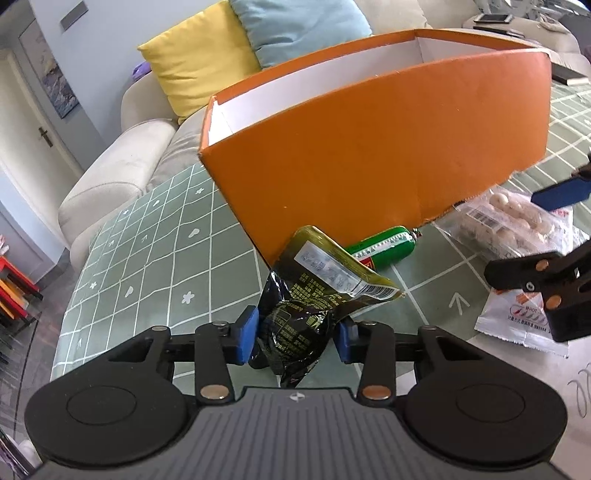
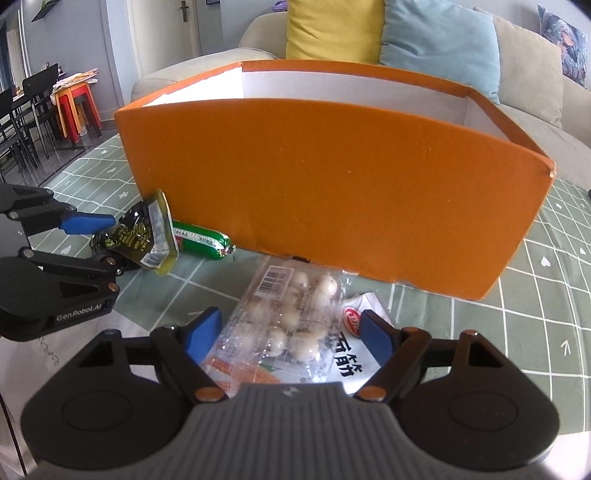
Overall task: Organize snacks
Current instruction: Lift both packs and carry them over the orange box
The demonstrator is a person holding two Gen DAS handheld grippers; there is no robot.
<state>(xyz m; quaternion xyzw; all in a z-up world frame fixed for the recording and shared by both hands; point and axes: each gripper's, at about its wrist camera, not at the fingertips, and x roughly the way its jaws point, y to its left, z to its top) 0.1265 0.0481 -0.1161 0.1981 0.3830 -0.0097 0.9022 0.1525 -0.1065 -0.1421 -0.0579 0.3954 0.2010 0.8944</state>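
A: What's nearest in the left wrist view?

B: The left tool (image 1: pixel 295 334), its blue pads pinched onto a dark olive snack pouch (image 1: pixel 314 295). The pouch is crumpled between them and its sealed end sticks up and away from the tool, above the worktop (image 1: pixel 147 258) with its green checked cloth.

A: And the right tool?

B: The right tool (image 2: pixel 291 328) has its jaws spread wide, one on each side of a clear bag of pale round snacks (image 2: pixel 291 314). The pads don't press on it; the bag lies flat on the worktop. A white packet with red printing (image 2: pixel 354 354) lies partly under the bag, toward the right pad.

A: What's just past the pouch?

B: A green sausage-shaped snack (image 1: pixel 384 247), lying on the cloth close against the foot of the orange box's front wall.

A: And the box itself?

B: The orange box (image 2: pixel 332 184) stands open-topped on the worktop, white inside. Its floor is hidden by the front wall, so I can't tell what it holds. The clear bag's far edge reaches almost to that wall.

A: Behind it?

B: A pale sofa (image 2: pixel 535 92) with a yellow cushion (image 2: pixel 332 29) and a light blue cushion (image 2: pixel 436 40).
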